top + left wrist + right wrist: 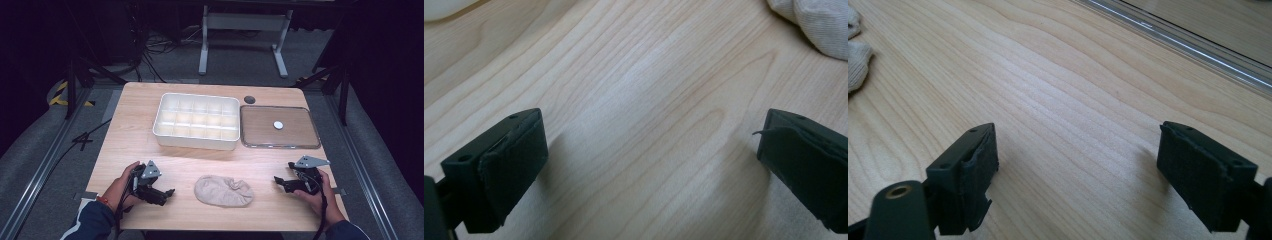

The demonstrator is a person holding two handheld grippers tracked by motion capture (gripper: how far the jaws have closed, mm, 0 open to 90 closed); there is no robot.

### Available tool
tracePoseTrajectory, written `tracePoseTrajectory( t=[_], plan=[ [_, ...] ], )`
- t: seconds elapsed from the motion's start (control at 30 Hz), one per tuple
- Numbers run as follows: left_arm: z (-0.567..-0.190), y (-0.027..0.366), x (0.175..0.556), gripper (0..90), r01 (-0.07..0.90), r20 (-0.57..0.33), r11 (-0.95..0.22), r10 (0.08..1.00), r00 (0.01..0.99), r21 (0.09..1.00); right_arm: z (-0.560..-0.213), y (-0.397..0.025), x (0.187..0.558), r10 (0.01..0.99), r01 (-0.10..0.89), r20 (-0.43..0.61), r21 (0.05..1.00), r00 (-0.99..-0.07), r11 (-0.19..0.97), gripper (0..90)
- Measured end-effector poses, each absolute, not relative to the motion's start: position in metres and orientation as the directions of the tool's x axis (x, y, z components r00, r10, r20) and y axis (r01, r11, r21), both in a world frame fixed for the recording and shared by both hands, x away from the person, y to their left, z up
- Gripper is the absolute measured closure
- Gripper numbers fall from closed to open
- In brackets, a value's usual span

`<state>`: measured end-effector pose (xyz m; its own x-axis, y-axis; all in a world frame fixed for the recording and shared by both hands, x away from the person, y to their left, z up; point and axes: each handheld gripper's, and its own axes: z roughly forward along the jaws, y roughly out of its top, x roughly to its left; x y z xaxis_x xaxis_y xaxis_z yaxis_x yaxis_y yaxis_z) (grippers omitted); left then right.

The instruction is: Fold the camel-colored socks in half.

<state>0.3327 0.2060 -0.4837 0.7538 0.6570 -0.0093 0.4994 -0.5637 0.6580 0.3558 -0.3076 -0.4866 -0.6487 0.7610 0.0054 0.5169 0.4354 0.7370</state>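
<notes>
Your left hand-held gripper (167, 192) rests low over the near left part of the desk (130, 135), with its jaws spread wide and nothing between them. In the left gripper view the same left hand-held gripper (651, 150) has only bare wood grain between its two black pads, and the edge of the beige sock (819, 25) lies at the upper right, well ahead of the jaws and apart from them.

Your right hand-held gripper (278, 181) sits over the near right part of the desk, jaws likewise wide apart and holding nothing. In the right gripper view the right hand-held gripper (1078, 165) frames bare desk, with a bit of the sock (855, 55) at the far left edge and the rim of the clear lid (1198, 47) running across the upper right.

The sock (223, 191) lies bunched on the desk between your two grippers, near the front edge, touching neither one. Behind it stands the white compartment box (196, 121), its grid of cells open to view. Just beside the box on its right lies the clear flat lid (280, 127), with a small white round piece (278, 125) at its middle. A dark round spot (249, 99) sits on the desk behind the lid.
</notes>
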Motion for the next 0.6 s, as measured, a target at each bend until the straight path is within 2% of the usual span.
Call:
tracePoseTrajectory(
  t=[0.13,0.17,0.23,0.47,0.53,0.6],
  plan=[
    [-0.484,0.211,0.335,0.0,0.51,-0.009,-0.552,0.673,0.74,0.659,-0.487,-0.308,0.356,0.761,0.517,0.007,0.737,-0.649,0.435,17.8],
    [-0.484,0.214,0.336,0.0,0.52,-0.01,-0.539,0.688,0.726,0.663,-0.486,-0.308,0.356,0.767,0.52,0.009,0.74,-0.642,0.426,21.5],
    [-0.484,0.216,0.336,0.0,0.529,-0.01,-0.533,0.698,0.716,0.661,-0.486,-0.308,0.356,0.773,0.521,0.009,0.743,-0.635,0.42,22.7],
    [-0.484,0.218,0.337,0.0,0.52,-0.012,-0.545,0.683,0.731,0.658,-0.485,-0.31,0.356,0.77,0.527,0.007,0.733,-0.638,0.43,23.6],
    [-0.484,0.219,0.337,0.0,0.518,-0.012,-0.547,0.68,0.733,0.658,-0.484,-0.309,0.354,0.758,0.515,0.007,0.738,-0.652,0.437,29.8],
    [-0.484,0.218,0.337,0.0,0.52,-0.016,-0.543,0.682,0.731,0.659,-0.484,-0.308,0.354,0.753,0.511,0.009,0.739,-0.658,0.438,29.9]
  ],
)
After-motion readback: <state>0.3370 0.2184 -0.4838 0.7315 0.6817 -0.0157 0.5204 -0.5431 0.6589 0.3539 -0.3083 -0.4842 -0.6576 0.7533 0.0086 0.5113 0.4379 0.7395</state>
